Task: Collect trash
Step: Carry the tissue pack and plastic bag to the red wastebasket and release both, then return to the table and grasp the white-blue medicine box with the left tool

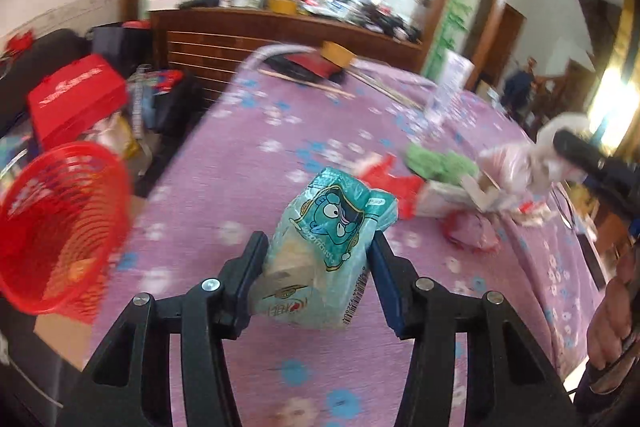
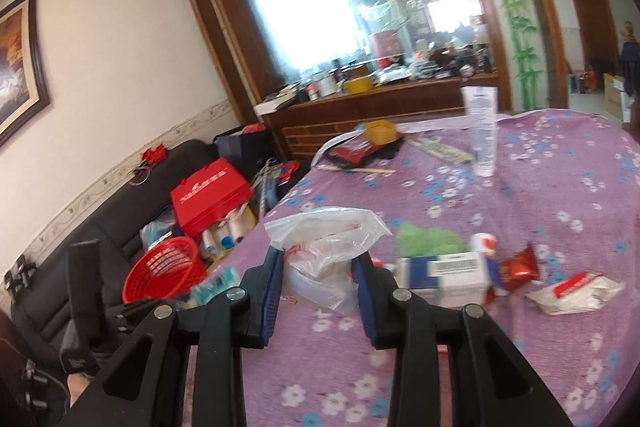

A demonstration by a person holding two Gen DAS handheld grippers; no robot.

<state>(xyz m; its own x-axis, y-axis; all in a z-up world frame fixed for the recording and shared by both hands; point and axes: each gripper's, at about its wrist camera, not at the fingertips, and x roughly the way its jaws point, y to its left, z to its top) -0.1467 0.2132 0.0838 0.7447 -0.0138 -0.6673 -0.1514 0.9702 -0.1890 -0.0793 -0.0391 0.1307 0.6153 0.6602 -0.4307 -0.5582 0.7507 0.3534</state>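
Red basket [image 1: 60, 223] smeared by motion blur and cut by the left edge in the left wrist view. Far clutter on the sideboard [image 2: 360, 83] too small and blurred to tell apart. Print on the teal packet [image 1: 332, 243] partly hidden behind the fingers [image 1: 250, 267].

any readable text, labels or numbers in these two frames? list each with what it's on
Nothing reads cleanly.
Teal snack packet in the left gripper: script wording and a barcode, too blurred to quote.
Red gift bag: white logo lettering, unreadable.
White box: barcode label, digits too small.
White tube: fine print, blurred.
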